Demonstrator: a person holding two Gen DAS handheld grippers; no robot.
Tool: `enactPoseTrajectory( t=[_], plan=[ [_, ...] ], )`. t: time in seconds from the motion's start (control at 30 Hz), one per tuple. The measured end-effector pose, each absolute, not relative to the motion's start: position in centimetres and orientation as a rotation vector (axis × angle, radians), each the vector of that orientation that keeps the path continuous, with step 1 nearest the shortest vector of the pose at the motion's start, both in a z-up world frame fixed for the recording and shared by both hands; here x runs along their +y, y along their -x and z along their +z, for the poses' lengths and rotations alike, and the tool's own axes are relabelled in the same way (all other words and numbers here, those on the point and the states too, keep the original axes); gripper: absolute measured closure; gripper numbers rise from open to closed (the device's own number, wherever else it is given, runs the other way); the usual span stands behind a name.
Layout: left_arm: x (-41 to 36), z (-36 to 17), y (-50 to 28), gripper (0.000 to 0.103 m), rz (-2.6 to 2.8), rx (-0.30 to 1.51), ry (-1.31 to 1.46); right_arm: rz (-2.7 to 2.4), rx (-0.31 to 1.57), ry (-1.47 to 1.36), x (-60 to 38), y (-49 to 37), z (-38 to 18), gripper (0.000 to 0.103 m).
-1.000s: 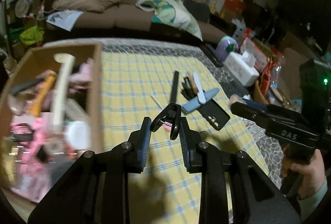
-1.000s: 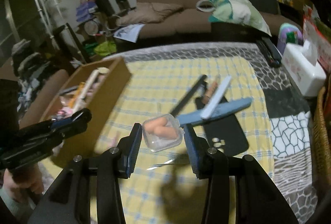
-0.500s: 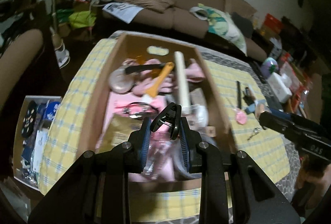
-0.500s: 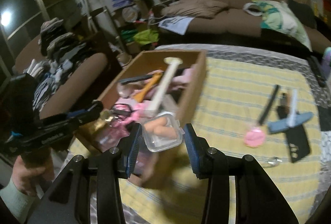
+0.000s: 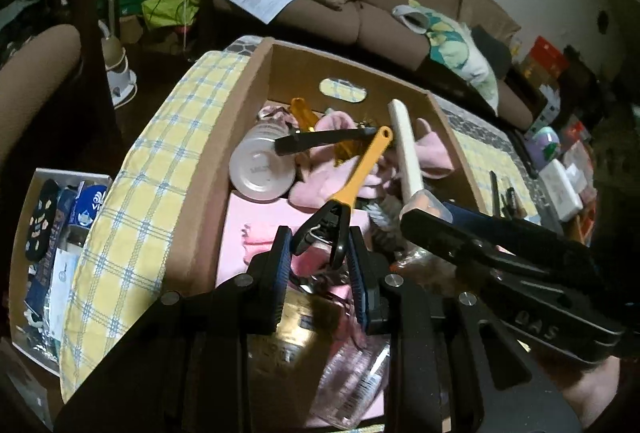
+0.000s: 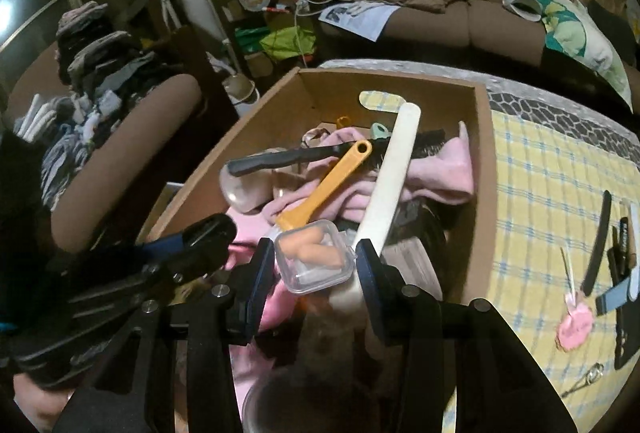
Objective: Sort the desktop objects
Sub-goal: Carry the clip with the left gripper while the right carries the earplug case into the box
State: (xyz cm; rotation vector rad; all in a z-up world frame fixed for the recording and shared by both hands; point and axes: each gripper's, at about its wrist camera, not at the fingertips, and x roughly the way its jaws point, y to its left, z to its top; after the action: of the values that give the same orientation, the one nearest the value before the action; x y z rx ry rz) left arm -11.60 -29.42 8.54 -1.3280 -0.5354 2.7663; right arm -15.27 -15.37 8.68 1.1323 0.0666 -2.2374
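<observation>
Yellow-checked desk [image 6: 560,169] carrying a crowded cardboard box [image 5: 208,193].
Over its rim, a black clip [image 5: 326,233] is pinched by the left tongs [image 5: 318,257]; a clear case [image 6: 316,257] is pinched by the right tongs [image 6: 316,265].

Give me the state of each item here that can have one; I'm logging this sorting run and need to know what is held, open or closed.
left gripper: shut on the black binder clip, over the box.
right gripper: holding the clear plastic case over the box.
clear plastic case: lid closed, orange pieces inside.
cardboard box: open-topped, crowded with items.
</observation>
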Motion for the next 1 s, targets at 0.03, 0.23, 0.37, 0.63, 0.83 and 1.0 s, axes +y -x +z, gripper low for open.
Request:
enactPoseTrajectory(
  t=[0.03, 0.23, 0.37, 0.63, 0.83, 1.0],
  plan=[
    [-29.7, 8.5, 11.6, 0.077, 2.771, -0.548, 1.322, -2.239, 0.065, -1.137, -15.4, 15.5, 8.5, 0.059],
    [-31.9, 9.1, 10.8, 0.051, 2.802, -0.67, 1.288, -2.266, 0.009, -1.14, -14.3, 15.6, 8.8, 0.034],
    [-32.3, 9.9, 10.0, 0.039, 2.82, -0.699, 1.25, -2.285, -0.018, -1.14, -12.8, 14.9, 9.8, 0.031],
    [-29.9, 11.7, 8.3, 0.001, 2.85, -0.635, 1.184, -2.348, 0.016, -1.145, -8.6, 12.5, 11.4, 0.011],
    [-25.9, 13.3, 7.0, 0.0, 2.844, -0.511, 1.145, -2.423, 0.06, -1.198, -4.9, 10.9, 11.5, 0.0],
    [-21.9, 13.7, 5.2, 0.0, 2.786, -0.463, 1.141, -2.472, 0.085, -1.199, -1.6, 8.9, 12.2, 0.0]
  ],
)
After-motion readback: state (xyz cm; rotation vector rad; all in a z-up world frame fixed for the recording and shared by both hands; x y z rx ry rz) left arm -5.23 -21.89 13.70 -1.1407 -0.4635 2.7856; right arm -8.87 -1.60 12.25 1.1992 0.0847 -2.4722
